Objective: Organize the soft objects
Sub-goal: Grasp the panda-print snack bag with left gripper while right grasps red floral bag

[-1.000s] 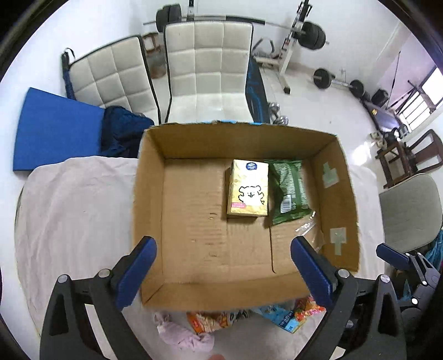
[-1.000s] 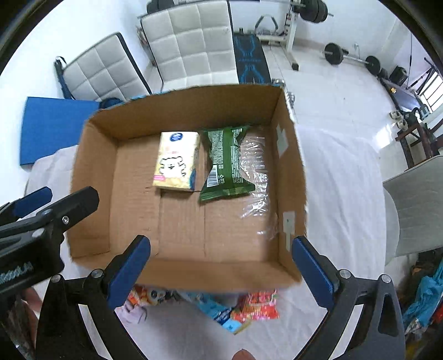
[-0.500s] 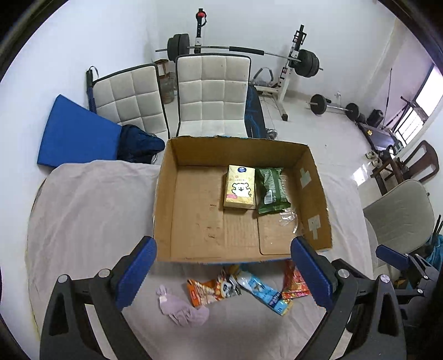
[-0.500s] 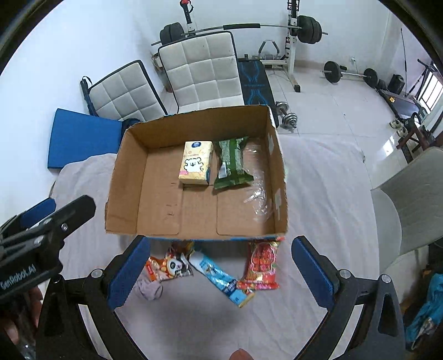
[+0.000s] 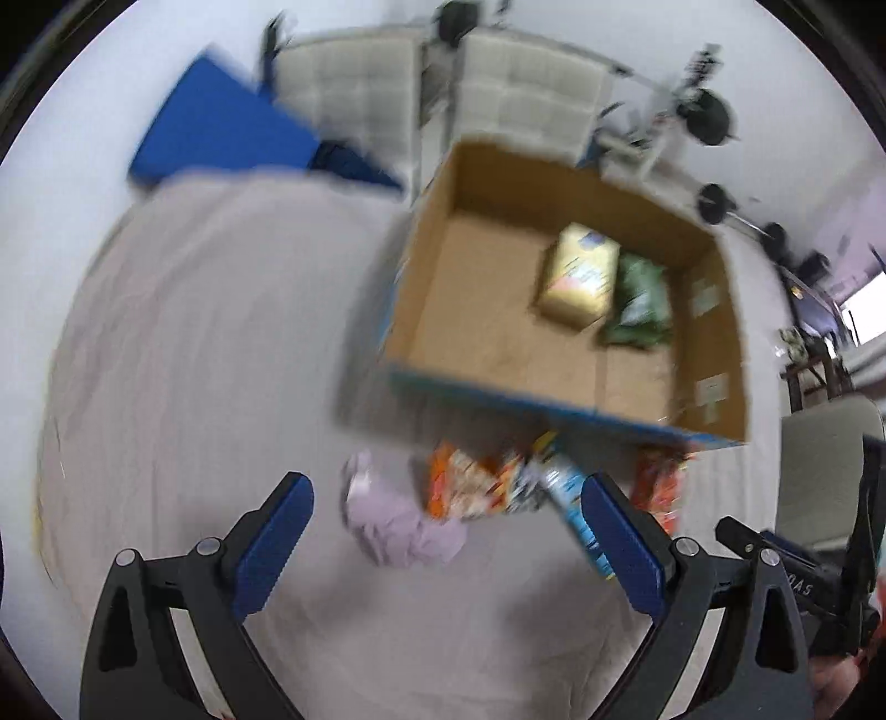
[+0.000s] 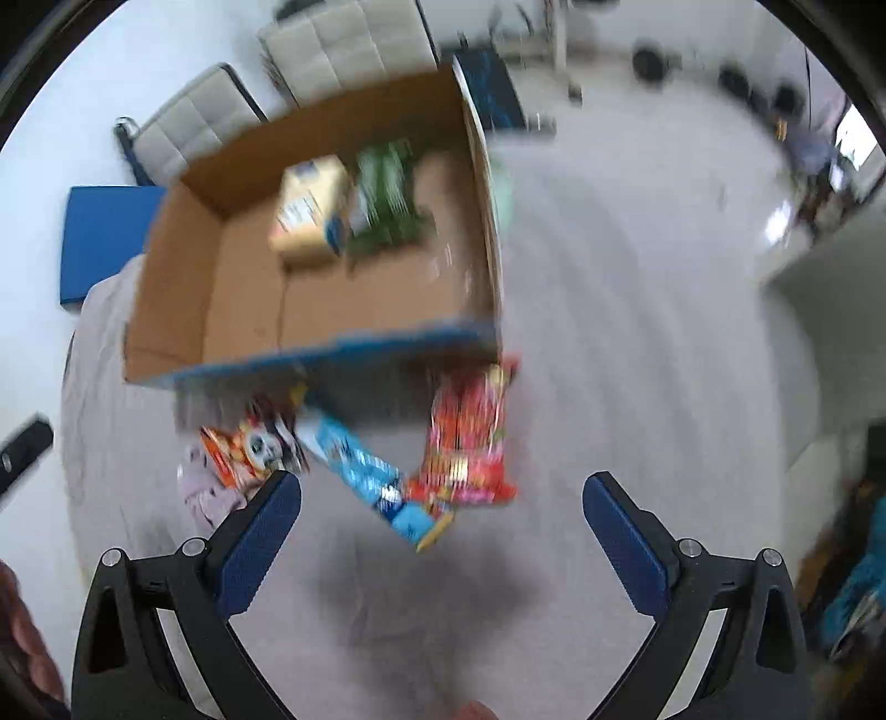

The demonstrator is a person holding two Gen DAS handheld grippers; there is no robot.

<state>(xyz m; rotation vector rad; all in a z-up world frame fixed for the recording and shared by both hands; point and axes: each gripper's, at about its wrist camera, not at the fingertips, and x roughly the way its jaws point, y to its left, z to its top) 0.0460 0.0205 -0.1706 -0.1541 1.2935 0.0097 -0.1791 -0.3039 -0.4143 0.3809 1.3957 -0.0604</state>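
An open cardboard box (image 5: 426, 266) (image 6: 177, 310) stands on the cloth-covered table, holding a yellow tissue pack (image 5: 578, 277) (image 6: 307, 210) and a green packet (image 5: 637, 304) (image 6: 387, 199). In front of it lie a lilac cloth (image 5: 398, 526) (image 6: 207, 493), an orange snack bag (image 5: 465, 487) (image 6: 243, 448), a blue packet (image 5: 570, 498) (image 6: 365, 471) and a red packet (image 5: 659, 487) (image 6: 470, 437). My left gripper (image 5: 443, 540) is open and empty above the lilac cloth. My right gripper (image 6: 443, 531) is open and empty near the blue and red packets. Both views are blurred.
Two white padded chairs (image 5: 515, 94) (image 6: 354, 44) and a blue mat (image 5: 221, 138) (image 6: 105, 238) stand behind the table. Gym weights (image 5: 714, 119) are on the floor beyond. A grey chair (image 5: 830, 471) is at the right.
Both grippers have pulled back from over the box and dropped toward the items in front of it; the left swung left, the right swung right. Both stay open.
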